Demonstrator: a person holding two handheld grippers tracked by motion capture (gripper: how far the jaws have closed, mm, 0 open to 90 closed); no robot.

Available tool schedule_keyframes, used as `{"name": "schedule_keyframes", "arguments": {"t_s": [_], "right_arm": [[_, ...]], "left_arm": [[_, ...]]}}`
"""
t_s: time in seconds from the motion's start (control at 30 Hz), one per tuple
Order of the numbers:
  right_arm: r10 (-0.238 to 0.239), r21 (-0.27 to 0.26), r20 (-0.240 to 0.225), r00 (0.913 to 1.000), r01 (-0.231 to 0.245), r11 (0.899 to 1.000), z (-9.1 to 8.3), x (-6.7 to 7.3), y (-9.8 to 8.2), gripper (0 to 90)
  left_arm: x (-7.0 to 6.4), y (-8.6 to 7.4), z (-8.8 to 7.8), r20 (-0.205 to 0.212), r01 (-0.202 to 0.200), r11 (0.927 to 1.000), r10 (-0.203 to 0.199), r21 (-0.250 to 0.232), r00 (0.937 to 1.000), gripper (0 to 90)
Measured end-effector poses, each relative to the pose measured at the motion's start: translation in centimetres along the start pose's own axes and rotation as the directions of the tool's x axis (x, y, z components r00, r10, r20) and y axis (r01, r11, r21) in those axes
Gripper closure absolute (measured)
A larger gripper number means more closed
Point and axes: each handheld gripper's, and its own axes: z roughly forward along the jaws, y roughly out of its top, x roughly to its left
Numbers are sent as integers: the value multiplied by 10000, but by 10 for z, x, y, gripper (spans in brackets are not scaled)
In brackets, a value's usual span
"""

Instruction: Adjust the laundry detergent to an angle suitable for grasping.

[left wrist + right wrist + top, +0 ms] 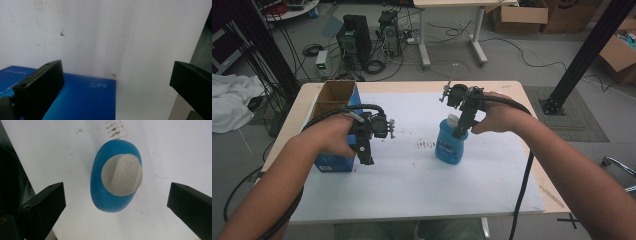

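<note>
The blue bottle (451, 144) stood upright mid-bench, apparently already set down. Above it the right gripper (116, 202) had fingers spread wide, gripping nothing. The left gripper (116, 82), fingers apart, hovered beside the open blue box (334, 127), untouched.

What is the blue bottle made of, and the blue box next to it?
The blue bottle looks like smooth plastic: its rounded wall has a soft, even sheen, and its white cap looks like matte plastic too. The blue box seems to be cardboard: its open top shows brown inner walls, with a glossy blue printed outside.
</note>
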Motion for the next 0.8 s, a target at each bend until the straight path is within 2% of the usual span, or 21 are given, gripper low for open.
{"name": "schedule_keyframes", "arguments": {"t_s": [0.17, 0.37, 0.57, 0.7, 0.8], "right_arm": [[-636, 85, 14, 9980, 636, 9979, -9, 5, 1, 0], [-1425, 95, 202, 9896, 1424, 9898, -27, 10, 5, 0], [-2403, 390, 133, 9706, 2397, 9701, -44, 13, 11, 0], [-3192, 467, 11, 9477, 3188, 9467, -49, 18, 14, 0], [-3608, 401, -141, 9326, 3610, 9317, -49, 21, 15, 0]], "left_arm": [[0, 1, -1, 12, -30, 10000, 30, 13, 10000, 1], [1, 2, -3, 22, -59, 10000, 58, 15, 10000, 1], [1, 3, -5, 38, -34, 10000, 34, 39, 10000, 1], [2, 3, -6, 64, -11, 10000, 11, 46, 10000, 1], [2, 4, -5, 88, 25, 10000, -25, 24, 10000, 1]]}}
